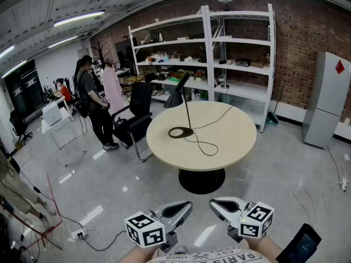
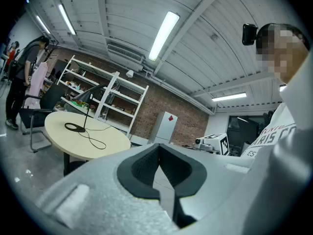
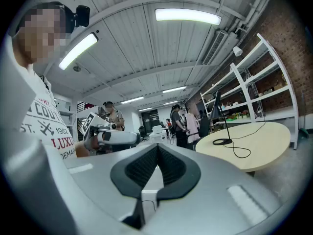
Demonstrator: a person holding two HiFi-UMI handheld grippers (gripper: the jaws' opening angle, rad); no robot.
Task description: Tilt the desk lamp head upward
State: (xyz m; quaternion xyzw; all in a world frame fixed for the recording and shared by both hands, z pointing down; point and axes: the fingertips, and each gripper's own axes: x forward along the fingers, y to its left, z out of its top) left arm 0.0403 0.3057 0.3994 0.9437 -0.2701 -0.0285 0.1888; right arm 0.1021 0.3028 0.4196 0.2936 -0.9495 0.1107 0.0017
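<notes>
A black desk lamp (image 1: 182, 106) stands on the round beige table (image 1: 230, 141), its ring base (image 1: 180, 132) near the table's left side and its cone head (image 1: 176, 93) tilted downward to the left. A black cord (image 1: 205, 141) loops across the tabletop. Both grippers are held low, close to the person's body and far from the table. My left gripper (image 1: 186, 205) and right gripper (image 1: 215, 204) are shut with nothing between the jaws. The lamp (image 2: 84, 112) is small and distant in the left gripper view, and the lamp (image 3: 221, 121) also appears in the right gripper view.
White shelving (image 1: 219, 53) with clutter stands behind the table. A black office chair (image 1: 137, 114) sits left of the table, and a person (image 1: 93, 103) stands beyond it. A grey cabinet (image 1: 326, 100) is at right. Cables (image 1: 77, 223) lie on the floor.
</notes>
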